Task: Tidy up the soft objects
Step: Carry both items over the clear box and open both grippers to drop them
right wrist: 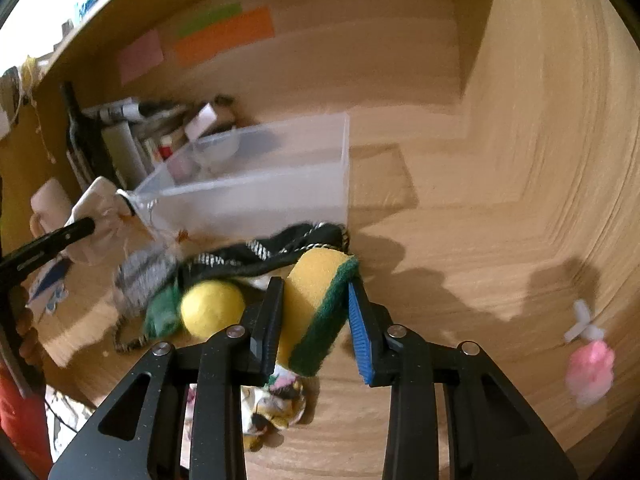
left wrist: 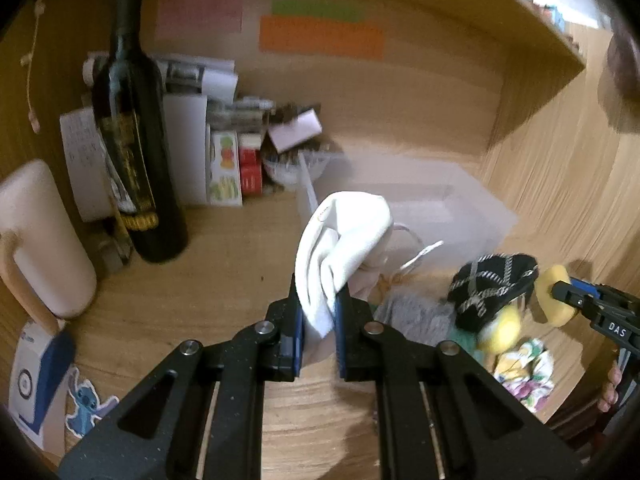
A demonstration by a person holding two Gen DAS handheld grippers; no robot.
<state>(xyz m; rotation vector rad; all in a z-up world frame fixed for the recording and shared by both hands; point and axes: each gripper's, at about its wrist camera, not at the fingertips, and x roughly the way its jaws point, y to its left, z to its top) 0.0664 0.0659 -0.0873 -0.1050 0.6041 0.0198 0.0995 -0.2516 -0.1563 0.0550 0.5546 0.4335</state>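
— Looking along your left gripper (left wrist: 320, 320), what do you have?

— You have a white folded cloth (left wrist: 344, 240) pinched between its blue pads, jaws narrow on the fabric, the cloth raised off the desk (left wrist: 224, 272) in front of the clear plastic bin (left wrist: 460, 208).

— And your right gripper (right wrist: 316, 320)?

— You hold a yellow sponge (right wrist: 316, 304) with a green scouring face there, squeezed between the two fingers and tilted, green side toward the blue pad.

— Where do the other soft things lie?

— On the desk just before the bin: a black patterned cloth (right wrist: 272, 256), a grey knitted piece (right wrist: 140, 276), a green cloth (right wrist: 160, 312) and a yellow ball (right wrist: 212, 308) touching it, and a flowered fabric (right wrist: 276, 404) beneath your right gripper. A dark bottle (left wrist: 132, 140) stands well left.
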